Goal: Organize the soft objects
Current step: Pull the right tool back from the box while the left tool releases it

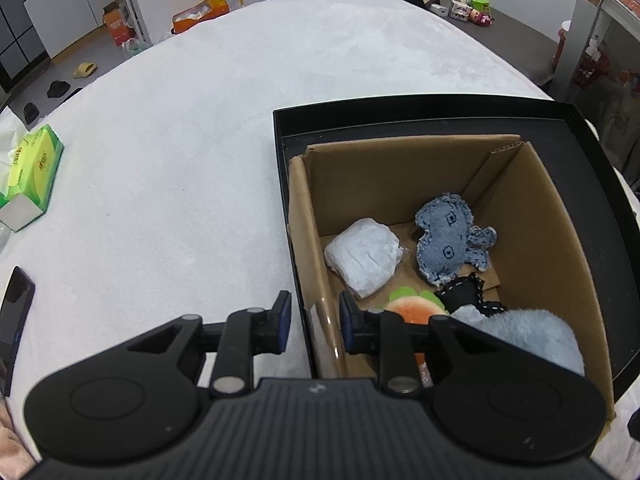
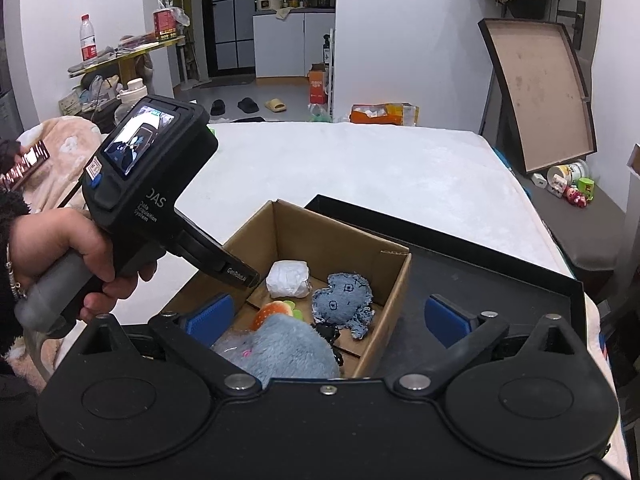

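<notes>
1. Left gripper [image 1: 315,326]: pads a modest gap apart, holding nothing. It straddles the near-left wall of the box [image 1: 298,216], one pad outside over the bed [image 1: 180,140], the other inside.
2. Right gripper [image 2: 338,318]: spread wide and empty, poised above the near end of the box [image 2: 394,292], directly over the plush [image 2: 280,350].
3. Box contents, near to far: pale-blue plush [image 1: 536,336] against the near wall; orange-and-green toy [image 1: 416,308] beside it; black stitched piece [image 1: 466,294]; denim toy [image 1: 448,240]; white bundle [image 1: 364,256] at the far left of the floor.
4. Surroundings: the box stands in a black tray [image 1: 608,200] on the white bed. A tissue pack [image 1: 34,172] and a phone [image 1: 16,304] lie well apart to the left.
5. Step in hand (judgement): all soft objects in view already lie in the box, so collecting appears finished or nearly so; both grippers look to be between a release and a withdrawal.
6. Next move (judgement): lift both grippers clear of the box walls without snagging the plush, then check the bed for any leftover item.
</notes>
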Motion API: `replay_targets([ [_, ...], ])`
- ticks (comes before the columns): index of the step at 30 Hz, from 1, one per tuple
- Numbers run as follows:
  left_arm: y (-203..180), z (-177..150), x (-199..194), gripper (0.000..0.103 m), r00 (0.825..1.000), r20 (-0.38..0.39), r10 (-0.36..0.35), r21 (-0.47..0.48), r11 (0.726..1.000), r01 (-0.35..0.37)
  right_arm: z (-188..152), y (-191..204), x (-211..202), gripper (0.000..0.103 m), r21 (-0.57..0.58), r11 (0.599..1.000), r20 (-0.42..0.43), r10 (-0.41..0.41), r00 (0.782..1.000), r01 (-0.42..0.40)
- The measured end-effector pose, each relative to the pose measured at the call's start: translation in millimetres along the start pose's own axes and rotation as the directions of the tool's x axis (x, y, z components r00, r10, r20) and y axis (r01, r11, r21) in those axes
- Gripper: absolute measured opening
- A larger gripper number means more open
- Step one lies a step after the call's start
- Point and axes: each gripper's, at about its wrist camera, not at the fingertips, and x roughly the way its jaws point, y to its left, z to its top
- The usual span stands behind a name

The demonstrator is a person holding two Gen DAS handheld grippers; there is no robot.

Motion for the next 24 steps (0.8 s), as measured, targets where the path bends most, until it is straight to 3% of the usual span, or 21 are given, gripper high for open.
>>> replay_targets([
  [7,-3,-8,-13,0.050,1.000,0.027,-0.012,0.000,1.000,0.012,-3,2,-7,0.103,0.009,1.000,0.000,-0.004,1.000,0.004],
  [13,-4,-13,-23,0.079,0.998,0.057,-0.011,0.000,1.000,0.011,-4,3,-12,0.103,0.007,1.000,0.003,-0.009,1.000,0.009],
  [18,-4,-18,-32,0.088,0.998,0.059,-0.012,-0.024,1.000,0.014,-6,4,-15,0.103,0.019,1.000,-0.004,-0.012,1.000,0.012],
  [24,-8,-26,-48,0.090,0.997,0.078,-0.011,-0.033,0.999,0.013,-11,2,-22,0.103,0.045,0.998,-0.007,-0.042,0.999,0.042],
])
